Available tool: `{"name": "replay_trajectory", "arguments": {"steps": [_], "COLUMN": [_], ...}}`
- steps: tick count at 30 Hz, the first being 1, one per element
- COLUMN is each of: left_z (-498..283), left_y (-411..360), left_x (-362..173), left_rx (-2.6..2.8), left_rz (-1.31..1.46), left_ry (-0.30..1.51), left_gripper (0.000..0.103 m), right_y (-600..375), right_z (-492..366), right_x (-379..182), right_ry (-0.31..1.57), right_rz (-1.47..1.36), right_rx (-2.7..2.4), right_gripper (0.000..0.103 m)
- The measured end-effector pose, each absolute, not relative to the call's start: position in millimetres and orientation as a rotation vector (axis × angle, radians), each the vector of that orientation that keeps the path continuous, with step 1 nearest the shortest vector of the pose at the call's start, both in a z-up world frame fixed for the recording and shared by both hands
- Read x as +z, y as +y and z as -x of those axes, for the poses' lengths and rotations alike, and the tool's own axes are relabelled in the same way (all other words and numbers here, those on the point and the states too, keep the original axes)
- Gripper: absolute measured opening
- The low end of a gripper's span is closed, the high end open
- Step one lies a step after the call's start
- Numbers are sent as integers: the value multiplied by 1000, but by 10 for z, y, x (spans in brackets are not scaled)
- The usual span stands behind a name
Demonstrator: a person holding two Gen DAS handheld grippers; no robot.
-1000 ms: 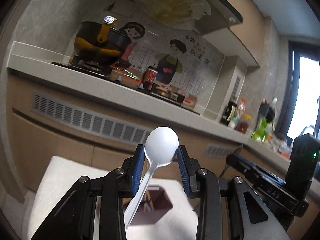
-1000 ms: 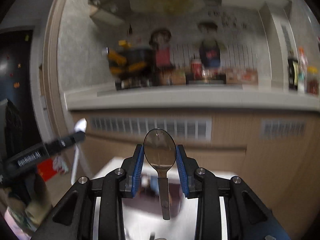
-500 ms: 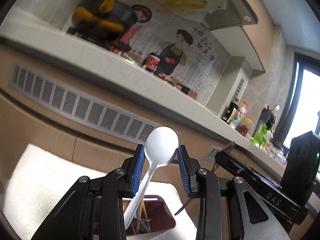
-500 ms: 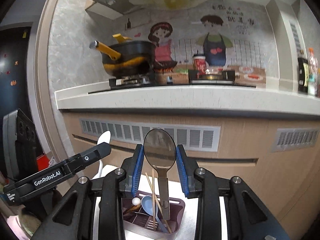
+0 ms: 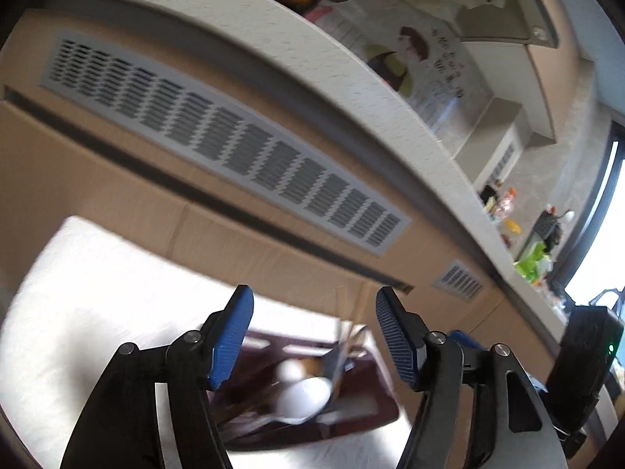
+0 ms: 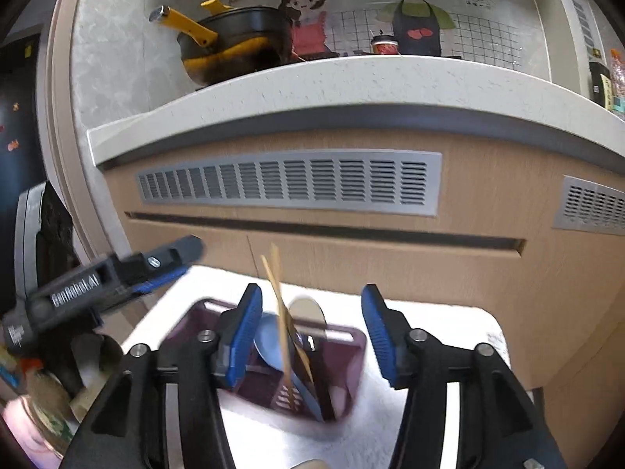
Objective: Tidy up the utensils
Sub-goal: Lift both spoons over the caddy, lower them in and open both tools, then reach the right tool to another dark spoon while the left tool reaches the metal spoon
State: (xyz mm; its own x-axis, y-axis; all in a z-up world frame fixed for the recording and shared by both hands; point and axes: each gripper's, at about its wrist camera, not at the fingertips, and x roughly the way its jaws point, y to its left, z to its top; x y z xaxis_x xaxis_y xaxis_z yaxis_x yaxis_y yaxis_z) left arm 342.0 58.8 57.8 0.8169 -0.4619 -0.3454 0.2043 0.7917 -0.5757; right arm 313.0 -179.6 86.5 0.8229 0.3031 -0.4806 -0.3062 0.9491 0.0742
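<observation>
Left gripper [image 5: 314,332]: jaws have just been opening and stand apart, blue pads clear of everything, nothing between them.
Right gripper [image 6: 310,332]: jaws have likewise just been opening, wide apart, gripping nothing; the chopsticks rise in the gap without touching either pad.
White spoon [image 5: 302,398]: lies blurred in the holder, below and beyond the left gripper's pads, free of them.
Metal spoon [image 6: 308,308]: stands in the holder, its bowl showing above the far rim.
Blue spoon [image 6: 269,342]: in the holder, just left of the chopsticks.
Chopsticks [image 6: 279,305]: wooden pair, tilted, standing up out of the holder.
Utensil holder [image 6: 351,355]: dark purple slotted caddy, sitting on the white cloth.
White cloth [image 6: 441,332]: covers the low surface under the holder.
Cabinet vent [image 6: 289,183]: grey louvred grille in the wooden front beyond the cloth.
Countertop [image 6: 351,78]: pale stone edge above the vent.
Pot [image 6: 234,47]: black with yellow handle, on the counter.
</observation>
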Motion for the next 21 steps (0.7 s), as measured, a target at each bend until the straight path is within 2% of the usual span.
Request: {"name": "replay_trajectory", "arguments": {"steps": [2,4,7,9,21], "left_z": [-3273,-3119,-2875,-2722,-2197], "left_y": [686,746,740,704,357], "left_x": [553,521,429,321,-310], "left_rx": [-323,-268,-229,-239,-310], "left_rz": [530,499,432,399,276], "left_ry": [514,532,559,596,869], "left_gripper": [72,79,81,83,84], "right_y": [-1837,-1879,-1909,-1919,-1966], "right_z": [-3026,-2885,-2694,-2570,-1780], "right_x": [821,760,654,581,-56], "right_ry": [513,516,540,561,685], "right_rz": [19,35,68,84,221], "right_rx": [304,289,266,257,198], "right_gripper": [68,71,78,87,99]}}
